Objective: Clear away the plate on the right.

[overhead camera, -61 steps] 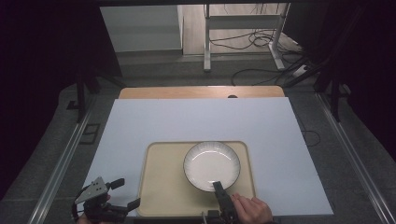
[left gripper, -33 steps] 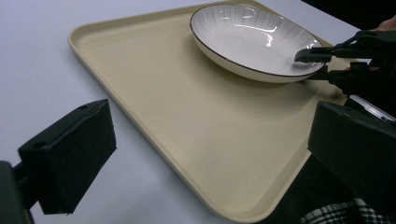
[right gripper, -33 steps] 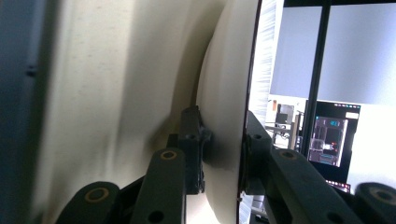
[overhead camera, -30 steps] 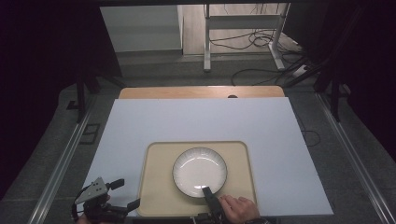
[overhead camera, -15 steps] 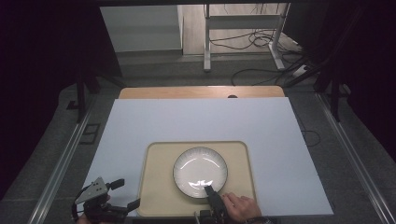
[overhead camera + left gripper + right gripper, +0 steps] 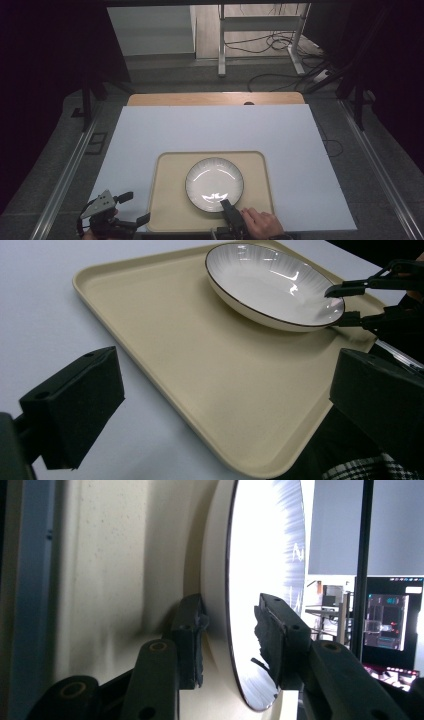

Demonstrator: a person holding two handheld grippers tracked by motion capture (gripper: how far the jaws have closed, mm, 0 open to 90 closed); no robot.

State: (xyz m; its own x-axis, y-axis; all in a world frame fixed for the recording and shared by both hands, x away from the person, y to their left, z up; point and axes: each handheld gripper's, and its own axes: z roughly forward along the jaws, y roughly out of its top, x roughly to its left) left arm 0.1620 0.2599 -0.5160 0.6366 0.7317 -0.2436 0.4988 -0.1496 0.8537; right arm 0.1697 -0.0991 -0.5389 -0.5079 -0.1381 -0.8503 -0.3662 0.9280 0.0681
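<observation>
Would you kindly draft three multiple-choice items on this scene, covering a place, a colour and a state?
1. Where does the plate rest?
A. on the beige tray
B. on the bare white tabletop
C. on the floor

2. What colour is the plate's rim line?
A. red
B. dark
C. gold

3. How do the right tongs stand at the plate?
A. far from it, shut
B. astride its near rim, jaws apart
C. pressed flat on its centre

Answers: 1 A, the high view shows the plate inside the tray's raised edge. 2 B, a thin dark line rings the white plate. 3 B, the right gripper view shows one jaw under and one over the rim, with gaps.
</observation>
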